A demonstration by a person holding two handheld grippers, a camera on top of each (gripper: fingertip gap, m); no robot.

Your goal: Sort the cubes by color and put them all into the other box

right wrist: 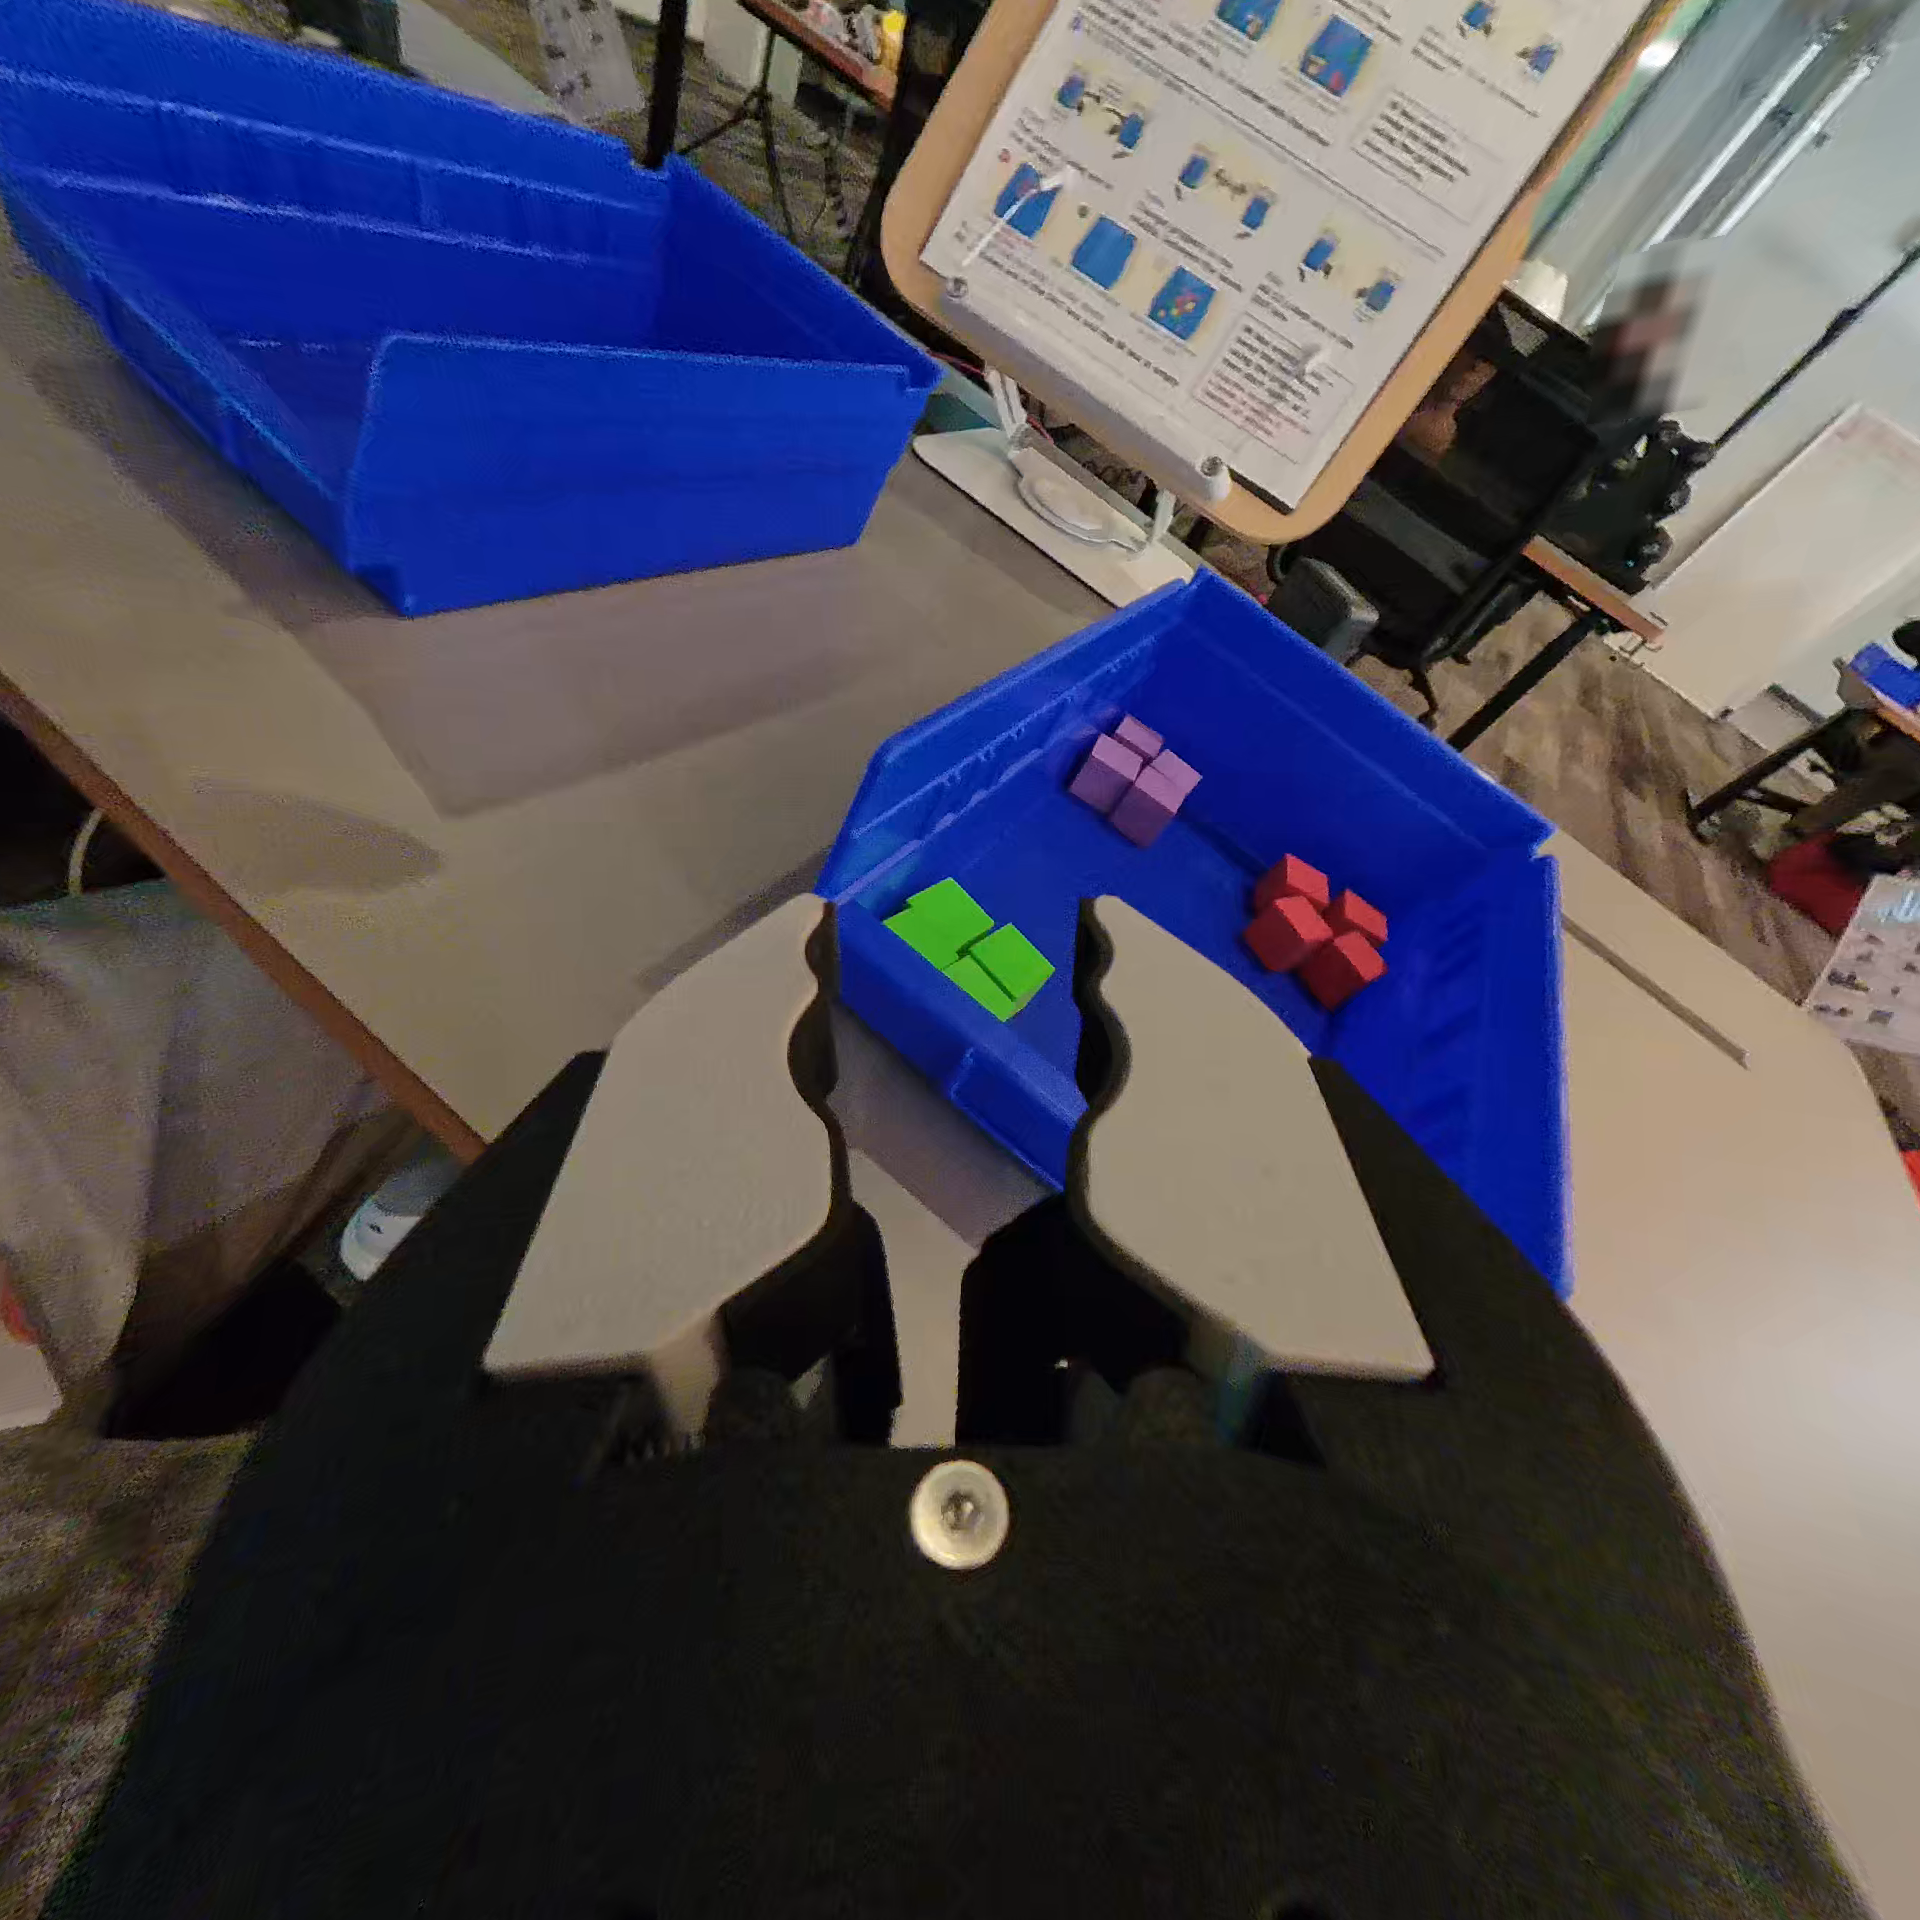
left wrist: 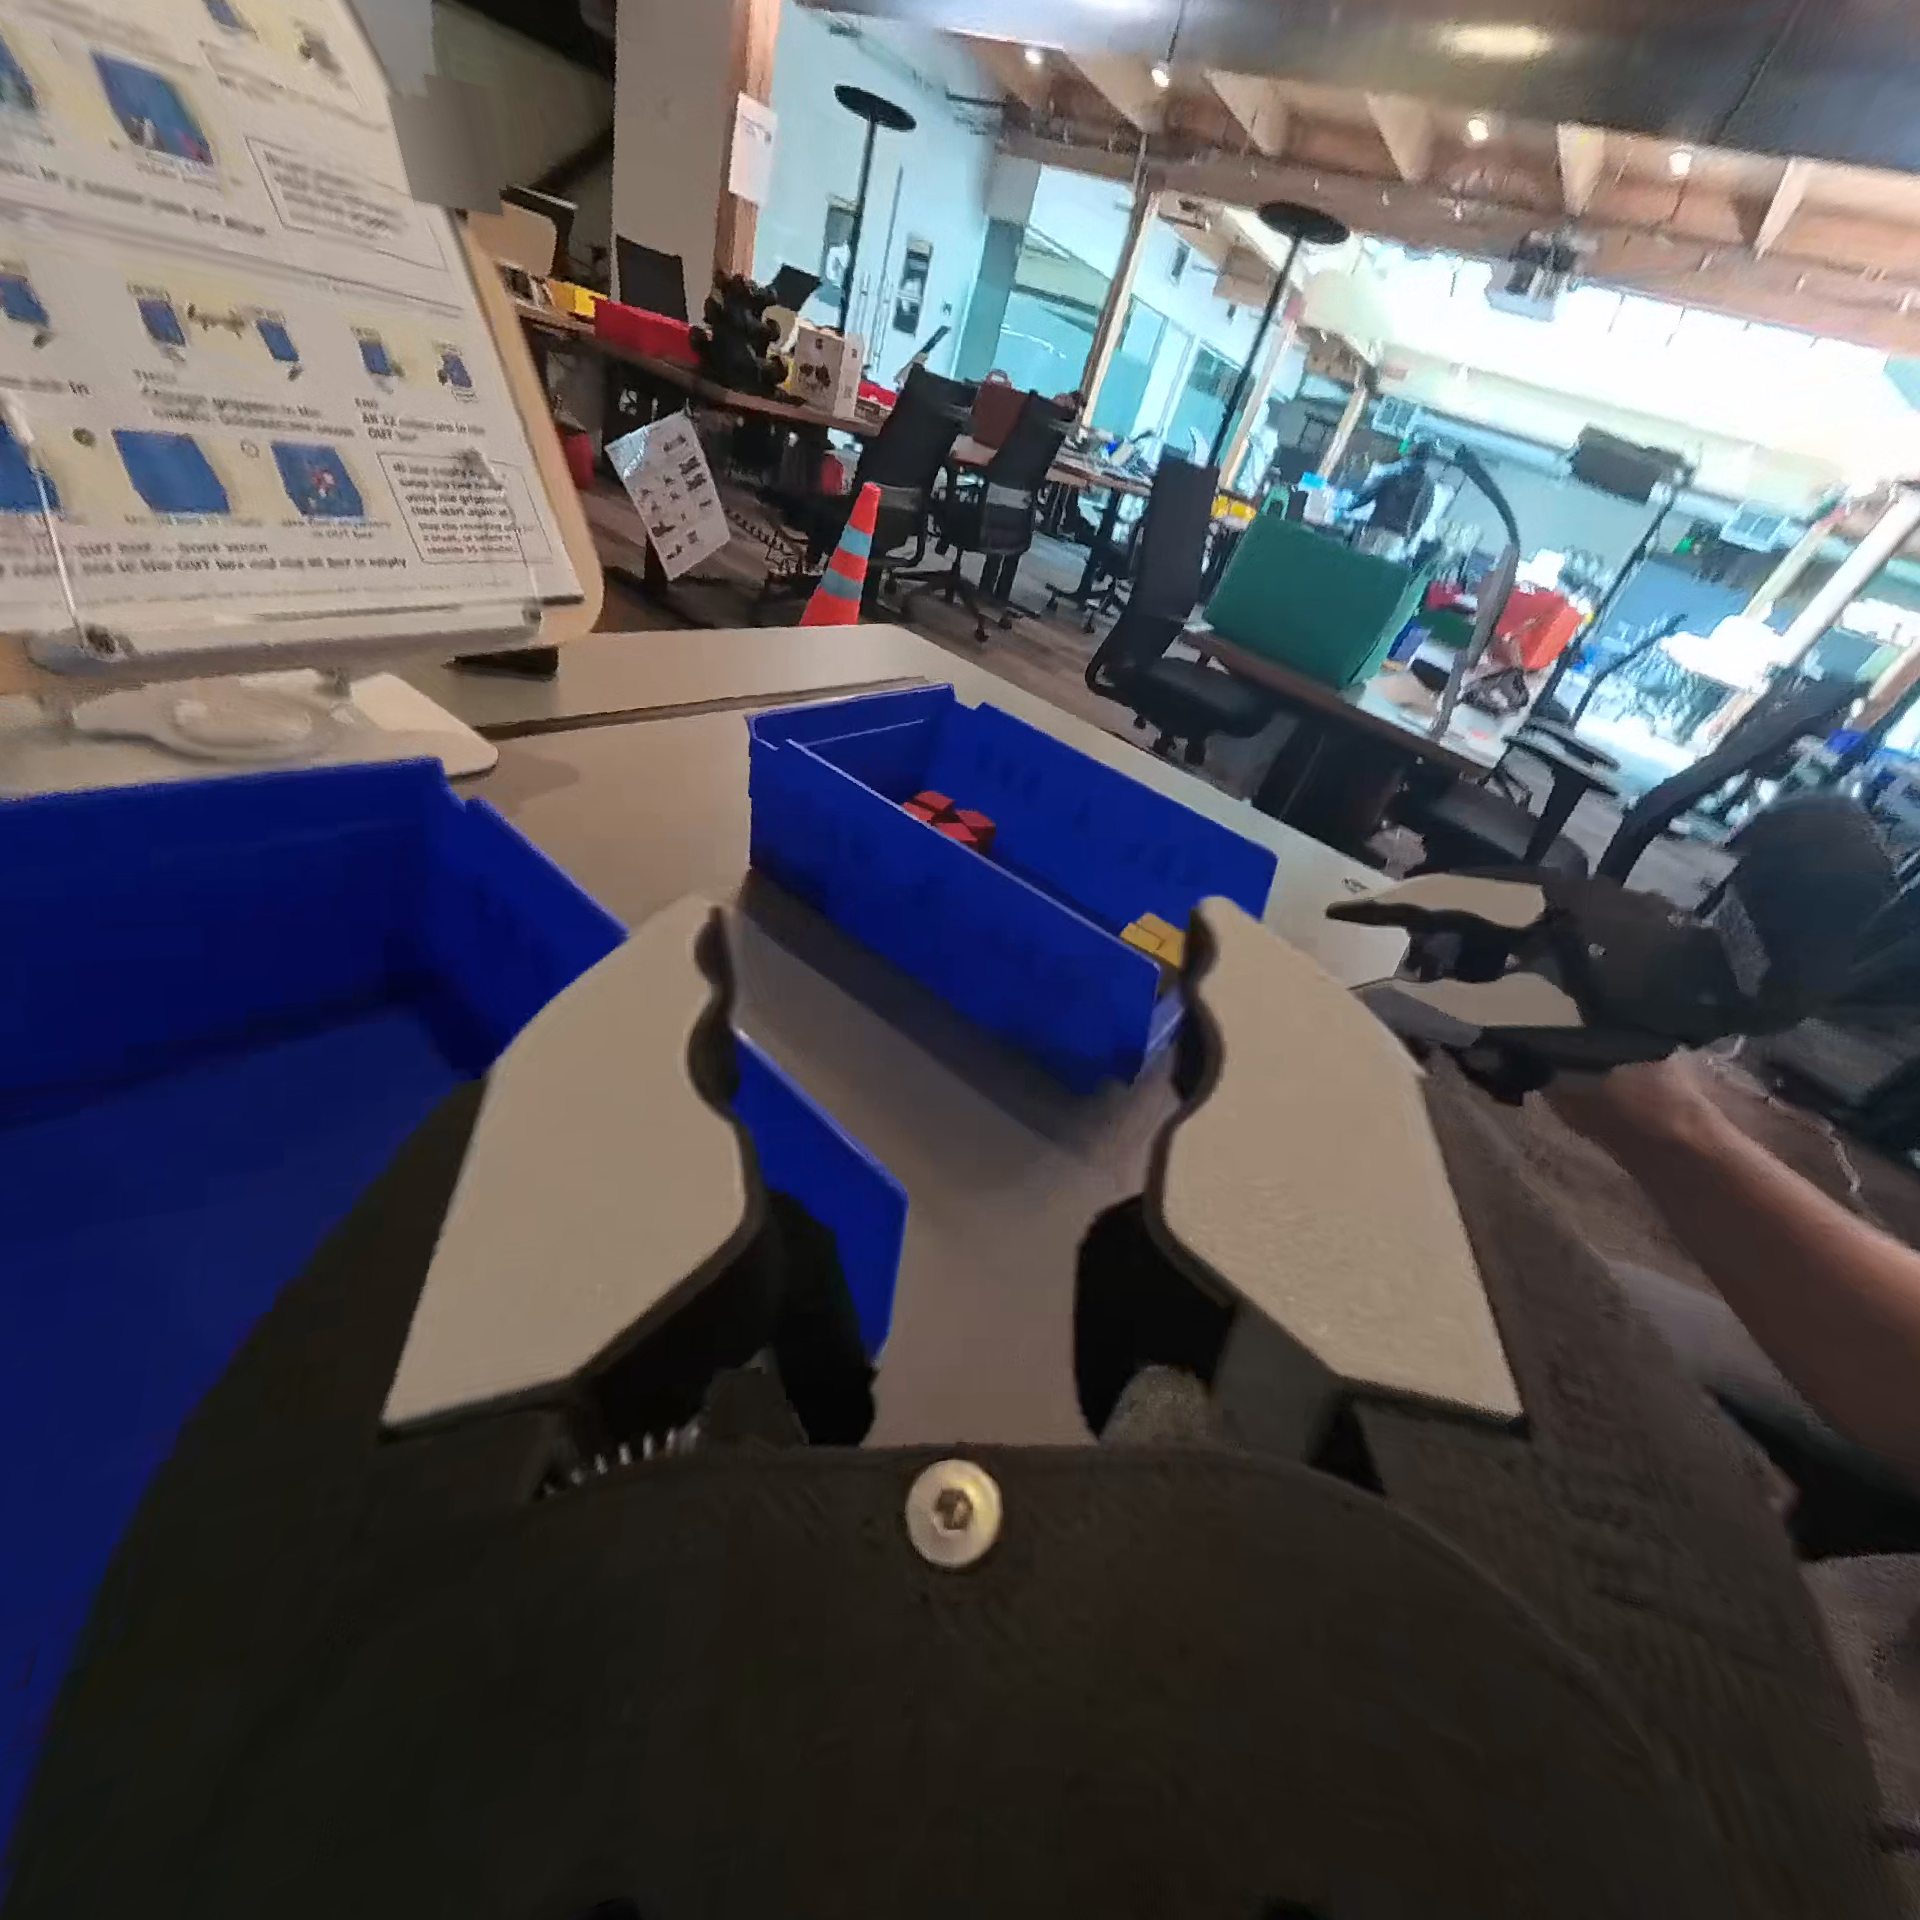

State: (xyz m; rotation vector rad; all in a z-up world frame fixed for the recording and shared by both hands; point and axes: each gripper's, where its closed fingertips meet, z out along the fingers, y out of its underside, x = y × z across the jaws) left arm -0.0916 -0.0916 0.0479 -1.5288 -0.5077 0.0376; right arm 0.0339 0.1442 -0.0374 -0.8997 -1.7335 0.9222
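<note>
Big blue bin [right wrist: 623,457] sits apart on the table [right wrist: 582,748], nothing visible inside. Small blue bin [right wrist: 1455,1039] holds green cubes [right wrist: 971,961], purple cubes [right wrist: 1132,774], red cubes [right wrist: 1314,930]: probably light, rigid, pinch flat opposite faces. Right gripper [right wrist: 956,945] spread, empty, over the bin's near wall; left gripper [left wrist: 951,961] spread, empty.

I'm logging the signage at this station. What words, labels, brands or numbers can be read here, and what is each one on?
Instruction sheet on the stand: printed text with small pictures, mostly blurred; I don't quote writing.
Leaflet beyond the table: too small to read.
Paper on the pillar: too small to read.
Large blue bin, small blue bin, coloured cubes: no writing seen.
</note>
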